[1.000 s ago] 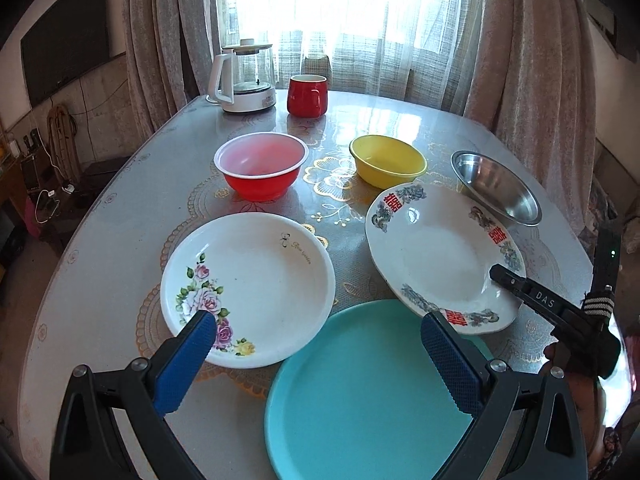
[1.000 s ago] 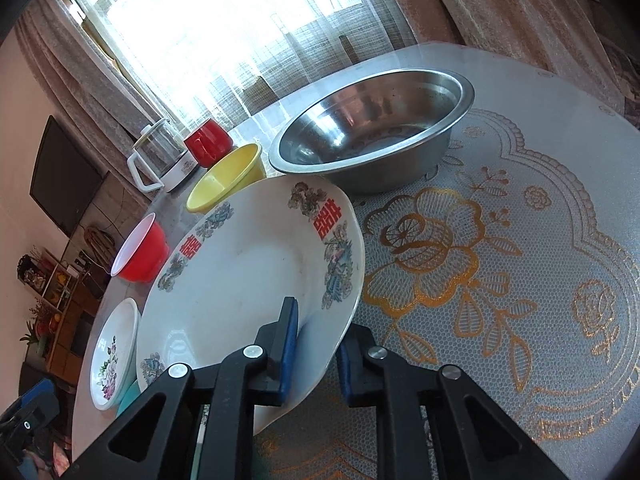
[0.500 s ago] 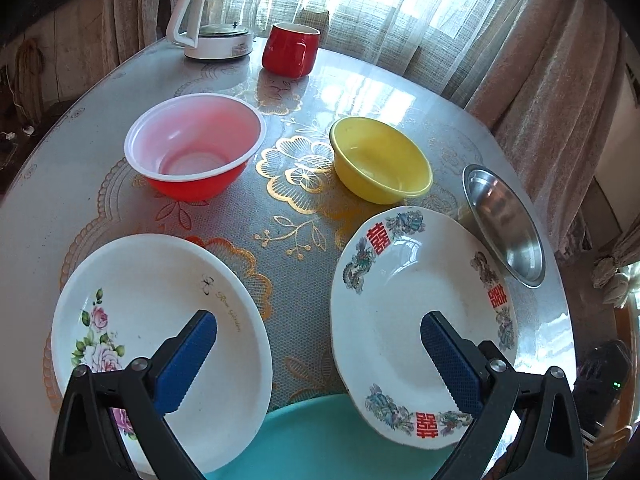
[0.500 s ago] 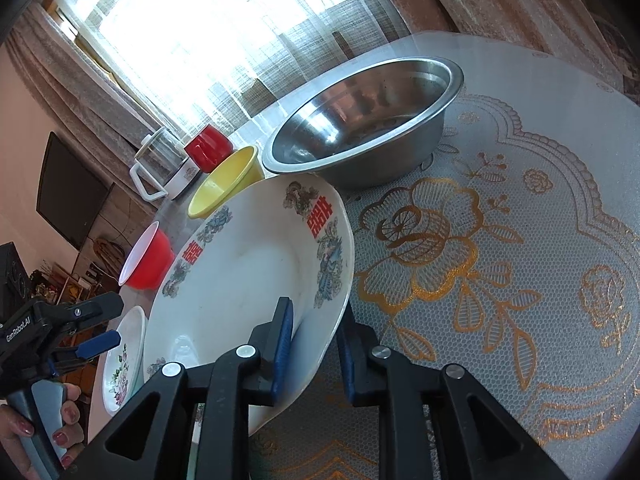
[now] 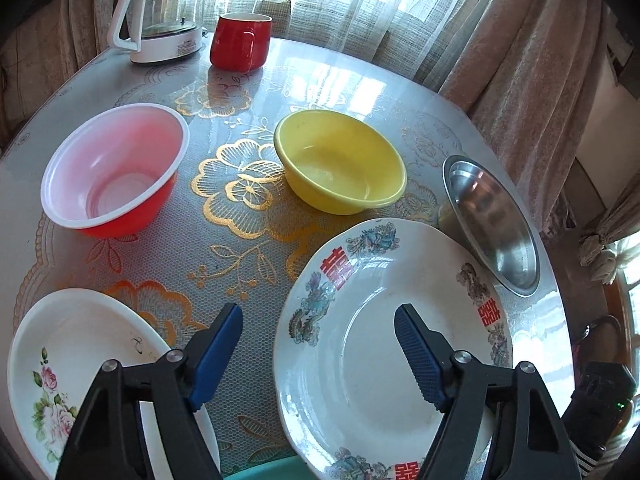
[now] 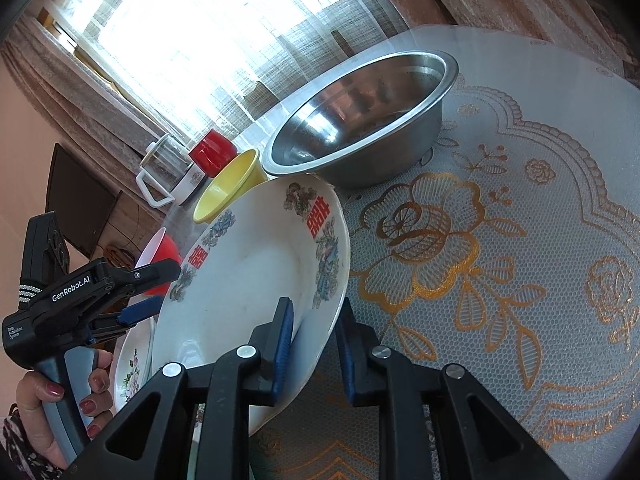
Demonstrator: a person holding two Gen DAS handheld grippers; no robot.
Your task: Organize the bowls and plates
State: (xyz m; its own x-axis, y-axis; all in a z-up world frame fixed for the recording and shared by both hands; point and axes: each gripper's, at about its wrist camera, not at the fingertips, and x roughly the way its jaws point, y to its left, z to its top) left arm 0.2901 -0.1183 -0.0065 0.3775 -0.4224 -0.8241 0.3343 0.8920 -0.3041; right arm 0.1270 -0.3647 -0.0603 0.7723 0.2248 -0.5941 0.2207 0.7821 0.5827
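Observation:
A white plate with red characters [image 5: 380,360] lies at the table's near right, and its left rim falls between my left gripper's [image 5: 318,344] closing jaws. The pads are not touching it: the left finger hangs outside the rim, the right one over the plate's well. My right gripper [image 6: 314,344] is shut on the same plate's [image 6: 248,280] near rim and holds it tilted up. A red bowl [image 5: 112,172], a yellow bowl [image 5: 340,164] and a steel bowl [image 5: 492,220] stand behind it. A rose-patterned plate [image 5: 80,368] sits at the near left.
A teal plate [image 5: 264,472] peeks out at the bottom edge. At the far side stand a red mug [image 5: 240,40] and a glass kettle [image 5: 164,12], in front of the curtains. The table edge curves just right of the steel bowl [image 6: 360,120]. A hand [image 6: 52,408] grips the left tool.
My left gripper has moved forward and right, from above the teal plate to over the character plate, and its jaws have narrowed. The right gripper keeps its grip on the plate rim.

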